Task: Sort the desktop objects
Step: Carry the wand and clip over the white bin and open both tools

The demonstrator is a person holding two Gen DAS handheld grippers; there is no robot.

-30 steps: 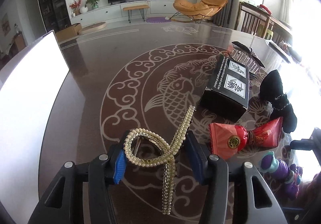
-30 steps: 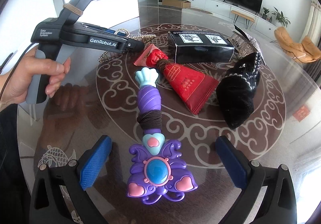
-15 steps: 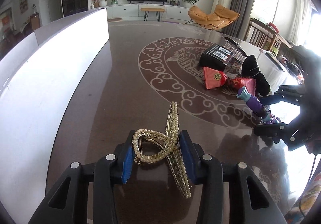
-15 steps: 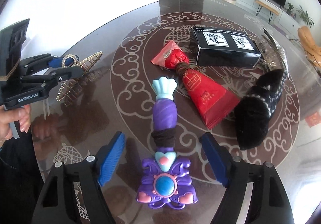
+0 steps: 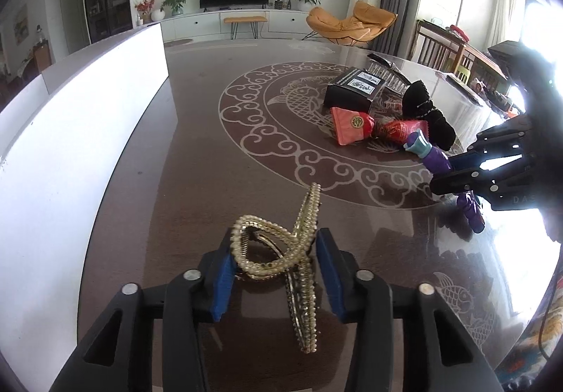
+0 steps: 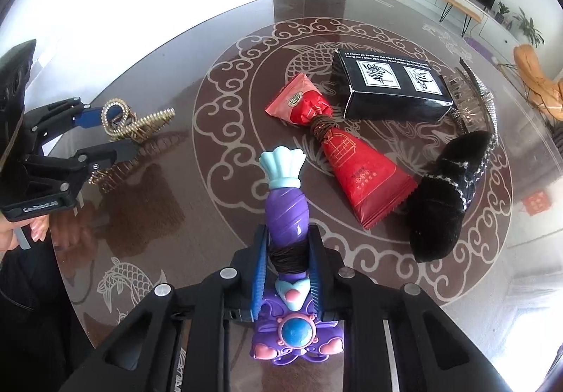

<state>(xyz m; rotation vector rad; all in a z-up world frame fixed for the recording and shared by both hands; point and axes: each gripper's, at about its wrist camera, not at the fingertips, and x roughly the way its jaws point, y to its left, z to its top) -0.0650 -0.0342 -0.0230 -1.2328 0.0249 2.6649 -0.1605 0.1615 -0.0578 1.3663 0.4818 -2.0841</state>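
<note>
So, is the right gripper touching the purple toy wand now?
Touching. In the right wrist view, both blue pads of the right gripper press on the purple toy wand at its dark wrapped band, with no gap visible.

Bare table [image 5: 197,153] beside white box [image 5: 70,132]

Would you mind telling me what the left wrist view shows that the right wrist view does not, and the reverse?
Only the left wrist view shows the left gripper from behind, both blue pads pressed on the gold pearl hair clip. Only the right wrist view shows the right gripper, whose jaws have just been closing, shut on the purple toy wand, plus the wand's gem head and a hand on the left handle. Both show the clip, wand, black box, red packet, black furry clip and table.
</note>
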